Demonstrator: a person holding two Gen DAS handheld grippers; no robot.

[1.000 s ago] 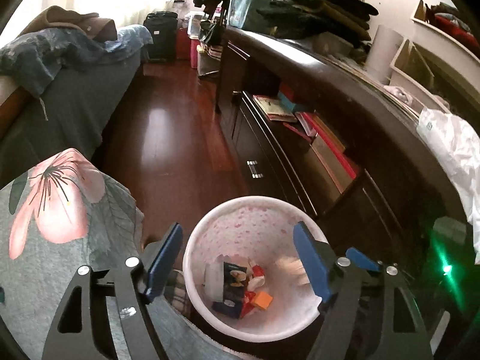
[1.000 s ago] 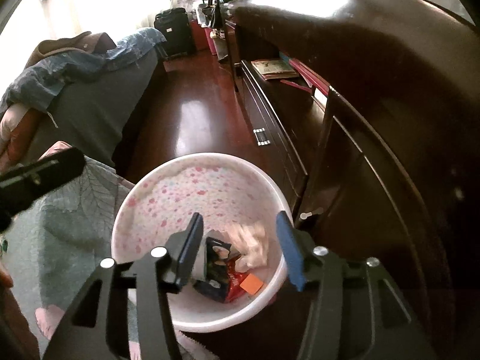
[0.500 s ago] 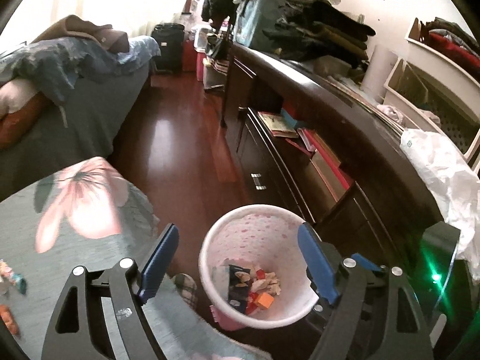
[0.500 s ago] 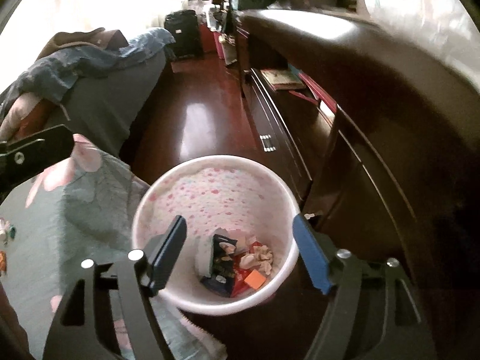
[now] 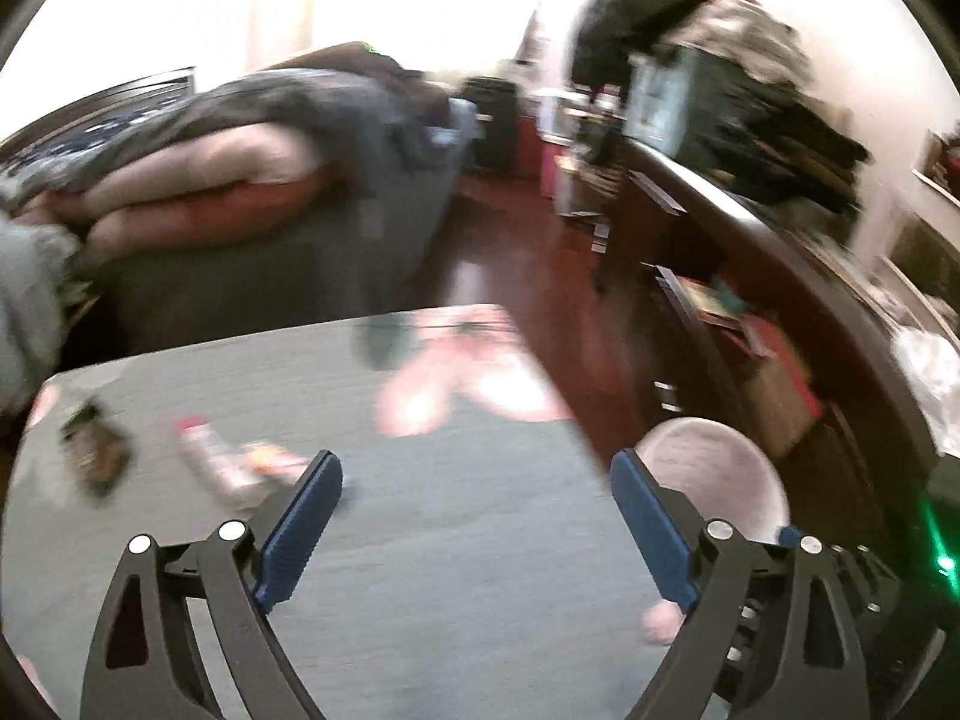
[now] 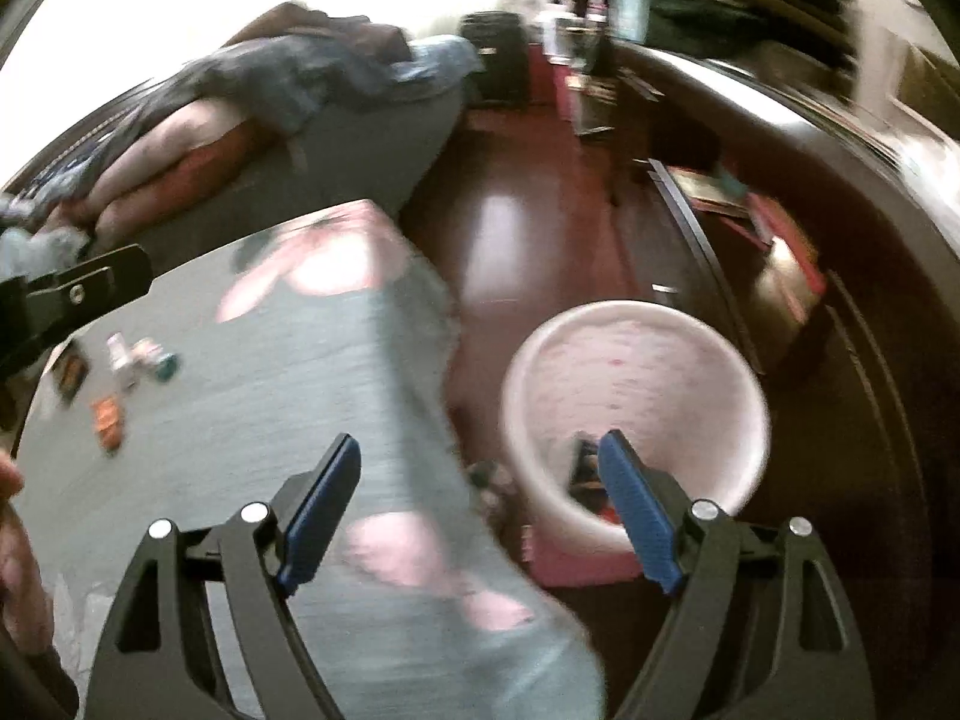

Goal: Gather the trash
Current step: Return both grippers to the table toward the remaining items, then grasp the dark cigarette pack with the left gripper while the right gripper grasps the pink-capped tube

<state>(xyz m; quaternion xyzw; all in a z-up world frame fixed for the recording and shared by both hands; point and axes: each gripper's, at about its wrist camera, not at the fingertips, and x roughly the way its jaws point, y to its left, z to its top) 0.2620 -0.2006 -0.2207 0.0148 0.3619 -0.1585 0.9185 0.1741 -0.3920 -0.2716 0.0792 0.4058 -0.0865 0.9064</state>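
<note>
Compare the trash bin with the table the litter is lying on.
The trash bin is round, pale pink and speckled; the table is flat under a grey-green cloth with pink flowers. The trash bin stands low on the floor; the table sits higher beside it. Both hold trash: pieces down in the trash bin, small wrappers scattered on the table.

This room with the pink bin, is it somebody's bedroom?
Probably a bedroom, yes. There is a bed heaped with rumpled bedding, a long dark dresser piled with clothes, and a suitcase at the far end of the shiny wooden floor.
</note>
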